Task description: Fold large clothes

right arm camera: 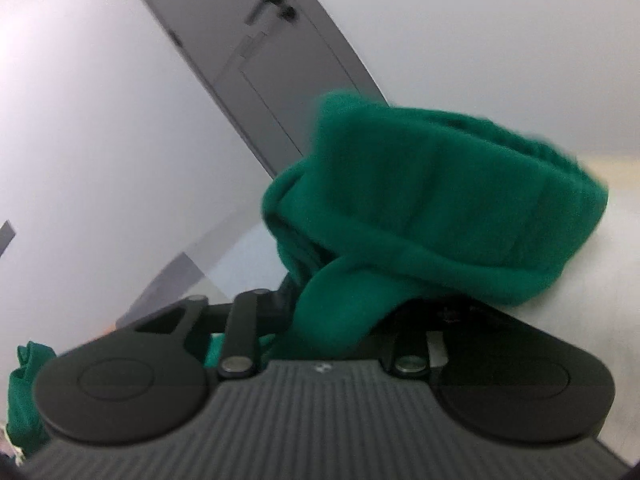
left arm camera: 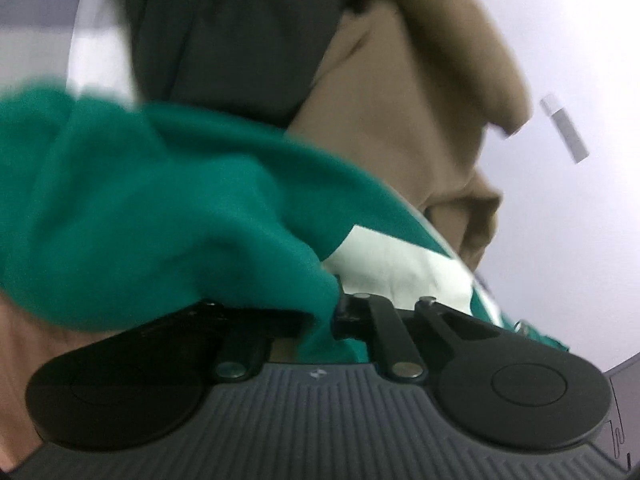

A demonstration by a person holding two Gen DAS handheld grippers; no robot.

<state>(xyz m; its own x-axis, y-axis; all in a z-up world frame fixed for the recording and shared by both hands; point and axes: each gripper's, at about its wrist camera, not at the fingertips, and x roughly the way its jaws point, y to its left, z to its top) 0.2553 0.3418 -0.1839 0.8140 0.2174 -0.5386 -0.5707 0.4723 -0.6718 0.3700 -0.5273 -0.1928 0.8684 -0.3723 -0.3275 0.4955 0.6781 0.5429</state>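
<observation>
Two grippers, one garment, both of mine engaged.

Item: green sweater (left arm camera: 160,208), thick knit with a white panel (left arm camera: 384,264) showing in the left wrist view. It is lifted off any surface as far as I can see; no table shows under it in either view.

Left gripper (left arm camera: 318,316): fingers pressed together on a bunched fold of the sweater. The bulk of the cloth billows up and to the left of my fingers; the white panel runs off to the right.

Right gripper (right arm camera: 320,312): fingers closed on another bunch of the same sweater (right arm camera: 432,208). A thick ribbed band, likely a cuff or hem, rolls up and to the right of the pinch.

Relation that matters: the cloth lies between my two holds, so its long axis should run from one gripper to the other. I cannot tell how taut that span is, nor which hand is nearer any surface.

Background: a person in a tan jacket (left arm camera: 400,120) and dark clothing behind the left hold; a grey door (right arm camera: 256,56) behind the right.
</observation>
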